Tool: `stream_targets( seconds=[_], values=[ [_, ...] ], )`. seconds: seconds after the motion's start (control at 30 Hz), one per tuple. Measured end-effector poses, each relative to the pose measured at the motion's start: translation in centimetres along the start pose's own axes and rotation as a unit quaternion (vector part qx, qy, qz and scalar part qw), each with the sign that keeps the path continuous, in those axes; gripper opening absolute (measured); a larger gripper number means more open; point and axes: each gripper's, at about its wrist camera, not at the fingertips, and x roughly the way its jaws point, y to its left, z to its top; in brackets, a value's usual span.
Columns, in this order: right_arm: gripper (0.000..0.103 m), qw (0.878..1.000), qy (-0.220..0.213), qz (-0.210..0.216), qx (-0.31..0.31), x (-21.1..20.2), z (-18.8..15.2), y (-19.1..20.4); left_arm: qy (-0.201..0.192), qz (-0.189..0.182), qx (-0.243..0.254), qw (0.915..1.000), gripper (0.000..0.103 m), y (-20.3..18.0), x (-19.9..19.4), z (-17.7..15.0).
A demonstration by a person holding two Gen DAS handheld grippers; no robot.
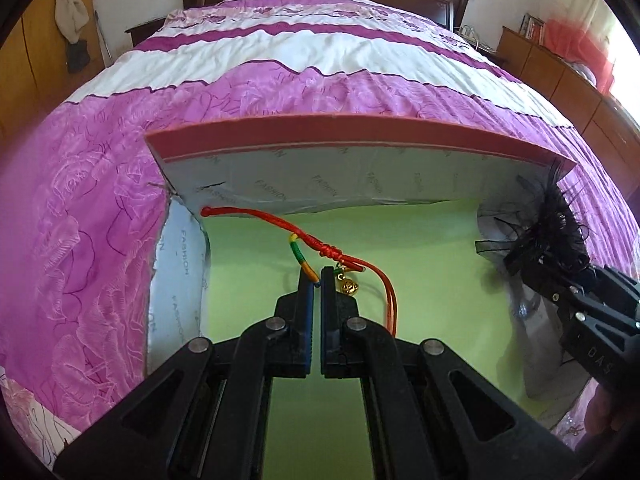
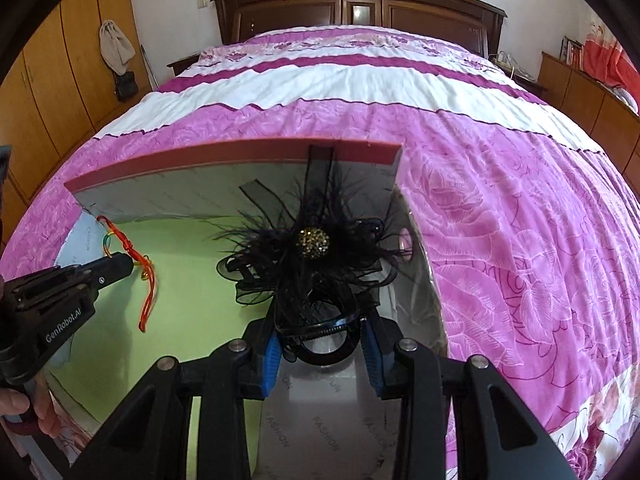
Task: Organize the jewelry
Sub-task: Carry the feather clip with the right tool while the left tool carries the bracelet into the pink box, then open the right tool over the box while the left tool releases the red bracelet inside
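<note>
An open box [image 1: 360, 148] with a pink rim, grey "FASHION" walls and a green floor lies on the bed. My left gripper [image 1: 319, 276] is shut on a red cord bracelet [image 1: 320, 246] with a multicoloured knot and a gold charm, held inside the box at its left. It also shows in the right wrist view [image 2: 120, 266]. My right gripper [image 2: 320, 344] is shut on the black clip of a black feather hair ornament [image 2: 312, 248] with a gold bead, over the box's right side. The right gripper also shows in the left wrist view [image 1: 516, 256].
The box rests on a pink and white bedspread [image 2: 520, 220]. A dark wooden headboard [image 2: 360, 4] stands at the back. Wooden cupboards [image 2: 60, 80] stand at the left and low cabinets [image 2: 592, 92] at the right.
</note>
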Motion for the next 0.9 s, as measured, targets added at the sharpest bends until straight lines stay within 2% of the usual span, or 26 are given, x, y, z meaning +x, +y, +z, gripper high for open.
stream_targets(
  seconds=[0.07, 0.13, 0.2, 0.3, 0.4, 0.67, 0.9],
  values=[
    [0.040, 1.000, 0.003, 0.001, 0.002, -0.1, 0.0, 0.0, 0.009, -0.003, -0.002, 1.0000, 0.000, 0.0, 0.2, 0.1],
    [0.048, 1.000, 0.008, 0.002, 0.006, -0.2, 0.0, 0.0, 0.023, -0.006, -0.006, 0.9997, 0.000, 0.2, 0.4, 0.1],
    [0.057, 1.000, 0.007, 0.006, 0.008, -0.6, 0.0, 0.0, 0.033, -0.015, -0.017, 0.9992, 0.009, 0.4, 0.3, -0.1],
    [0.059, 1.000, 0.009, 0.013, 0.011, -1.1, 0.1, -0.1, 0.040, -0.030, -0.037, 0.9981, 0.024, 0.7, -0.1, -0.2],
    [0.059, 1.000, 0.006, 0.016, 0.016, -1.9, 0.0, -0.4, 0.038, -0.043, -0.048, 0.9972, 0.029, 0.7, -0.7, -0.4],
    [0.063, 0.998, -0.022, 0.038, 0.035, -4.9, -0.9, -1.0, -0.007, -0.044, -0.034, 0.9984, 0.032, 0.0, -3.8, -1.2],
    [0.067, 0.995, -0.074, 0.061, 0.035, -8.3, -2.3, -0.8, -0.062, -0.043, -0.025, 0.9969, 0.033, -0.3, -6.9, -1.9]
  ],
)
